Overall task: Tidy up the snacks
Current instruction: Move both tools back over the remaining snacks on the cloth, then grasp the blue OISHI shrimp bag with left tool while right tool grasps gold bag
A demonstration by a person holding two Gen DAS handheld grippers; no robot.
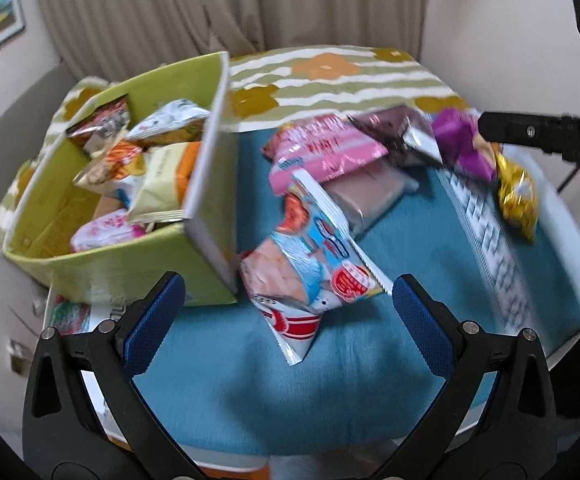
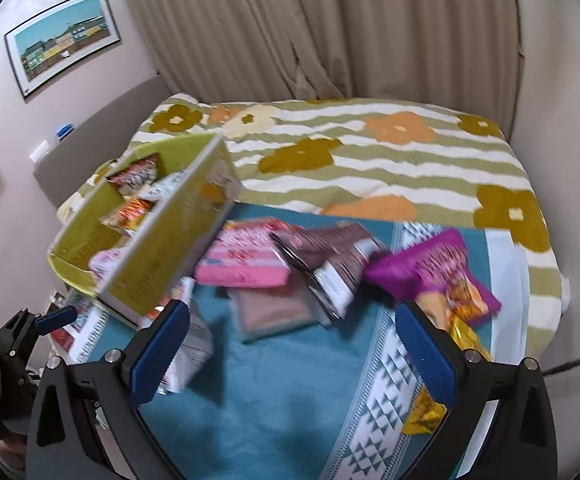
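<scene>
Your left gripper (image 1: 287, 312) hangs with its jaws spread wide and nothing between them, low in the frame over the teal mat (image 1: 217, 380). Just above it, near the middle of the left wrist view, a light-blue snack packet (image 1: 310, 256) lies on the mat beside the green box (image 1: 129, 272), which sits at the left and already holds several packets. Further up, a pink packet (image 1: 322, 152) overlaps a brown one (image 1: 394, 132), with a purple bag (image 1: 462, 144) and a gold bag (image 1: 518, 196) toward the upper right. Your right gripper (image 2: 290, 344) is also wide apart and empty, low in its own view; the purple bag (image 2: 430, 268) sits just above its right finger. Both views are blurred.
</scene>
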